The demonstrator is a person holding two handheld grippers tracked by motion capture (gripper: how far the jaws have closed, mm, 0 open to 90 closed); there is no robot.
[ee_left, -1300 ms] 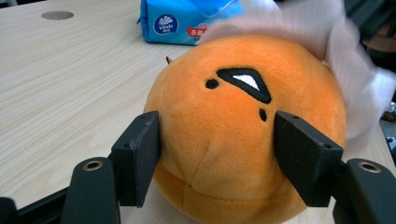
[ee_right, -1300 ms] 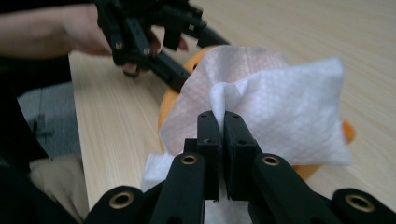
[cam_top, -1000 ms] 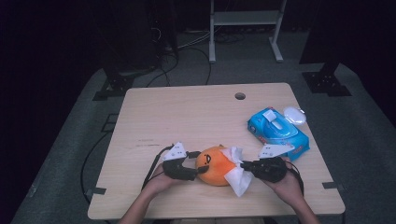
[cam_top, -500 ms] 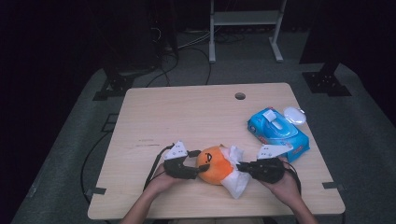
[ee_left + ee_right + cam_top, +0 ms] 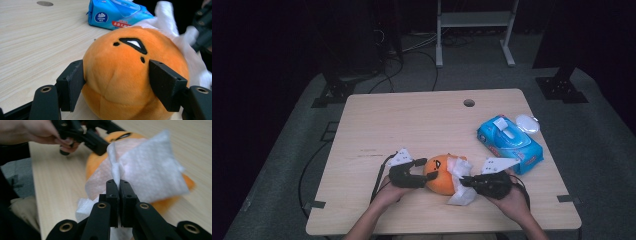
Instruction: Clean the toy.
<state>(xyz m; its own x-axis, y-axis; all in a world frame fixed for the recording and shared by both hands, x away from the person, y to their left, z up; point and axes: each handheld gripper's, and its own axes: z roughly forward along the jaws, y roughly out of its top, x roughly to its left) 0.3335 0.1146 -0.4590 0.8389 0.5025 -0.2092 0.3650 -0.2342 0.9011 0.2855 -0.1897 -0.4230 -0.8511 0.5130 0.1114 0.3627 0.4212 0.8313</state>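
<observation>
An orange round plush toy (image 5: 438,176) with a stitched face lies near the table's front edge. My left gripper (image 5: 428,169) reaches it from the left. In the left gripper view its two pads (image 5: 71,83) sit against the sides of the toy (image 5: 125,75). These jaws have just been opening a little, with the toy still between them. My right gripper (image 5: 465,181) comes in from the right, shut on a white wipe (image 5: 460,170). In the right gripper view the wipe (image 5: 150,165) is pinched at the gripper's (image 5: 119,182) tips and drapes over the toy (image 5: 120,136).
A blue pack of wet wipes (image 5: 509,145) lies at the right, with a small white lid-like piece (image 5: 527,123) behind it. The wooden table (image 5: 412,125) has a cable hole (image 5: 469,102) at the back. Dark floor, cables and stands surround the table.
The right gripper has shifted the wipe slightly against the toy's right side. The left hand and the toy have stayed where they were.
</observation>
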